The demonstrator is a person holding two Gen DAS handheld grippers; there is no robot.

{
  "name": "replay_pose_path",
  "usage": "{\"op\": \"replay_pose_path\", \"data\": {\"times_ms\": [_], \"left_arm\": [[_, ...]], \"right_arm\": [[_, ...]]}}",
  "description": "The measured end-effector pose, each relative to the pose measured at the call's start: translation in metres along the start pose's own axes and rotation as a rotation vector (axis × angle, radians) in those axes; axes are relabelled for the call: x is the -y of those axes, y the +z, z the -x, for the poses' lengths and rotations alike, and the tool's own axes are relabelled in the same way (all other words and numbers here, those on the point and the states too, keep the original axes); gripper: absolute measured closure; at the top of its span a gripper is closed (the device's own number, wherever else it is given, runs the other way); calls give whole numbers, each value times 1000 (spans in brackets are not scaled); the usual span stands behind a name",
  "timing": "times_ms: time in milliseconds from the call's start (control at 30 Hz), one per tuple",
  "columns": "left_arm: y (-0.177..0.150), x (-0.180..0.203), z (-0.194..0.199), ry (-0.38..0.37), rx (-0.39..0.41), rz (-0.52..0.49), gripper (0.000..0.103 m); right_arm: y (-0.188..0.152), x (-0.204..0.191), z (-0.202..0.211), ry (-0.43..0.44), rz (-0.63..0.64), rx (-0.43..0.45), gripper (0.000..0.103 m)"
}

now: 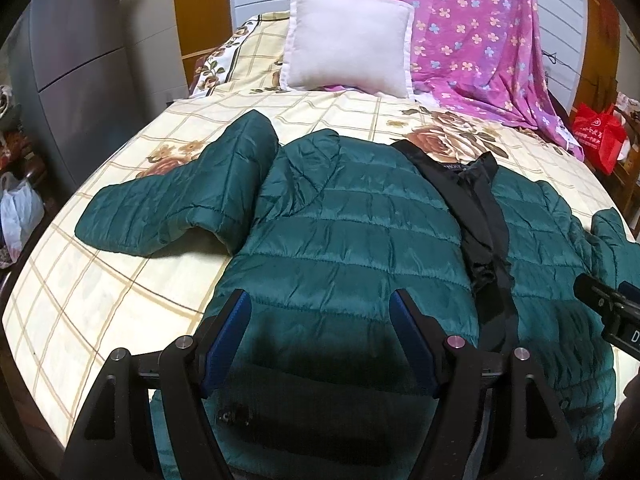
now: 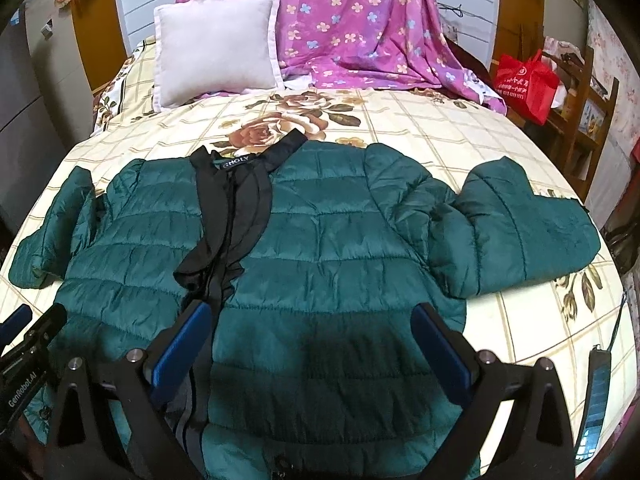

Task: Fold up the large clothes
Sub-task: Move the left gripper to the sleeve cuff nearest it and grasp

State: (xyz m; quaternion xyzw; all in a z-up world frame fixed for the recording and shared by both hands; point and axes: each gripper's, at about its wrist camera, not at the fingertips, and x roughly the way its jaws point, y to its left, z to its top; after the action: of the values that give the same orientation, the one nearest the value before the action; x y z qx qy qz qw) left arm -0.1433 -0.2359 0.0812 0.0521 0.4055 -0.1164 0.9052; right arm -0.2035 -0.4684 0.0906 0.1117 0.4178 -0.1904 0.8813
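Both the left gripper (image 1: 322, 312) and right gripper (image 2: 314, 326) are hovering wide open, holding nothing, above a dark-green quilted puffer jacket (image 1: 352, 220) lying spread mid-frame on the floral checked bedsheet (image 1: 100, 280).

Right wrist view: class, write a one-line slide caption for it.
Open right tongs poised above the hem of a green puffer jacket spread flat, front up, on a floral bedspread, sleeves out.

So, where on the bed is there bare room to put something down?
Bare sheet lies between jacket collar and pillow, and along the left edge below the sleeve. The middle is crowded.
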Motion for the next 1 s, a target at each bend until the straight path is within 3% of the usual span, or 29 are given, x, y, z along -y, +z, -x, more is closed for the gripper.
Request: {"op": "replay_pose_path", "data": {"times_ms": [633, 1000], "left_arm": [[19, -7, -26, 23, 3, 12, 57], [39, -47, -29, 78, 56, 47, 57]], "right_arm": [[12, -4, -34, -10, 5, -19, 2], [20, -13, -54, -12, 29, -31, 2]]}}
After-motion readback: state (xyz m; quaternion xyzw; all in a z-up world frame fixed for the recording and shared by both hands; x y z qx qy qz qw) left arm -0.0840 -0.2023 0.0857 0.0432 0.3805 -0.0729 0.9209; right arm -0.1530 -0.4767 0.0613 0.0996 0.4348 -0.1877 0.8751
